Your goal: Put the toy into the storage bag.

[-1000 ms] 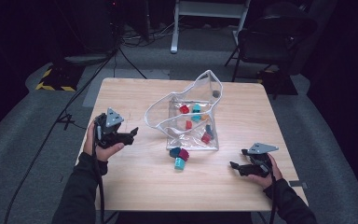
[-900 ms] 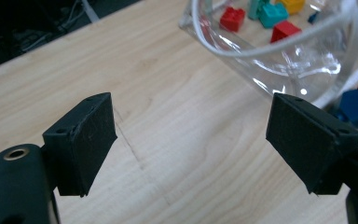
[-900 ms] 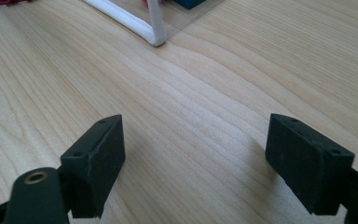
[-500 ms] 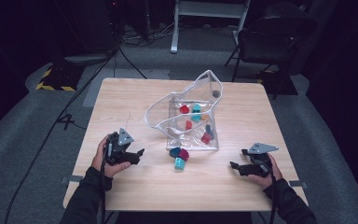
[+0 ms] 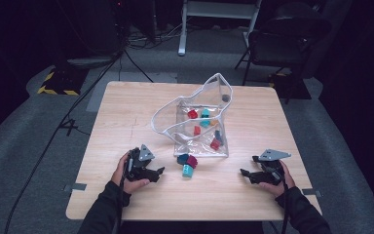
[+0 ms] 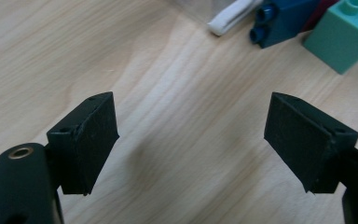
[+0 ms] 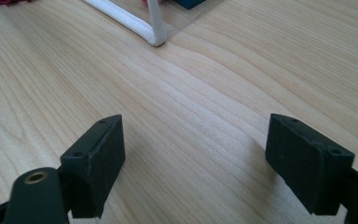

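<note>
Left tongs [image 5: 159, 170]: wide open, empty. Right tongs [image 5: 243, 173]: same. I'd advance left toward the mint brick [image 6: 345, 35] at two o'clock, squaring pads on its flat sides.

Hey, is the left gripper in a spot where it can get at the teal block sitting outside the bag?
Probably yes. The left gripper is open and empty, low over bare wood, and the teal block lies just ahead with nothing between. The dark blue block beside it crowds one side.

Black fingers [image 6: 91, 140] with screw holes, grey three-cornered plates [image 5: 146, 152], dark sleeves [image 5: 104, 212].
</note>
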The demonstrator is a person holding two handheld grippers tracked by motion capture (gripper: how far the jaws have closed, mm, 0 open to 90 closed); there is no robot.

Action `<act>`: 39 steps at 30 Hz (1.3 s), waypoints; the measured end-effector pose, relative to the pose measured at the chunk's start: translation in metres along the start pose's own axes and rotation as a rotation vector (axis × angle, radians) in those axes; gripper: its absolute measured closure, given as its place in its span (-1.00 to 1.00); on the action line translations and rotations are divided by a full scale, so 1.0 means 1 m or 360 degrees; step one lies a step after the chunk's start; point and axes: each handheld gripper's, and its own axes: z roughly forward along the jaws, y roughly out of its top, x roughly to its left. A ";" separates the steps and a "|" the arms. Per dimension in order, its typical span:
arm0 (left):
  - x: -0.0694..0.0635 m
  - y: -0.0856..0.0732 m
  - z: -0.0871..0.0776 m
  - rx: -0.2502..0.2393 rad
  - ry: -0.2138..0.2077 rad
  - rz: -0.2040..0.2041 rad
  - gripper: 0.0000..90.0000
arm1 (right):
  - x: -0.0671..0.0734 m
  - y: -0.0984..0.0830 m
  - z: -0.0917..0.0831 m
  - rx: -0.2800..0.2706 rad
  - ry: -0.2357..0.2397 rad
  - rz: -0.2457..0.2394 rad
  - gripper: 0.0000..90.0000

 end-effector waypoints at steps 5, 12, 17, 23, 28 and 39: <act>-0.016 0.001 0.007 0.0021 -0.0058 0.0039 -0.61 | 0.000 0.000 0.000 0.0000 0.0000 0.0000 -0.55; -0.035 0.004 0.012 0.0021 -0.0141 0.0071 -0.61 | 0.000 0.000 0.000 0.0000 0.0000 0.0000 -0.55; -0.044 0.008 0.017 0.0038 -0.0153 0.0095 -0.62 | 0.000 0.000 0.000 0.0000 0.0000 0.0000 -0.55; -0.055 0.016 0.024 0.0046 -0.0182 0.0108 -0.60 | 0.000 0.000 0.000 0.0000 0.0001 0.0001 -0.55; -0.064 0.024 0.031 0.0051 -0.0200 0.0117 -0.62 | 0.000 0.000 0.000 0.0000 0.0001 0.0001 -0.55; -0.074 0.031 0.038 0.0052 -0.0184 0.0107 -0.64 | 0.000 0.000 0.000 0.0001 0.0001 0.0000 -0.55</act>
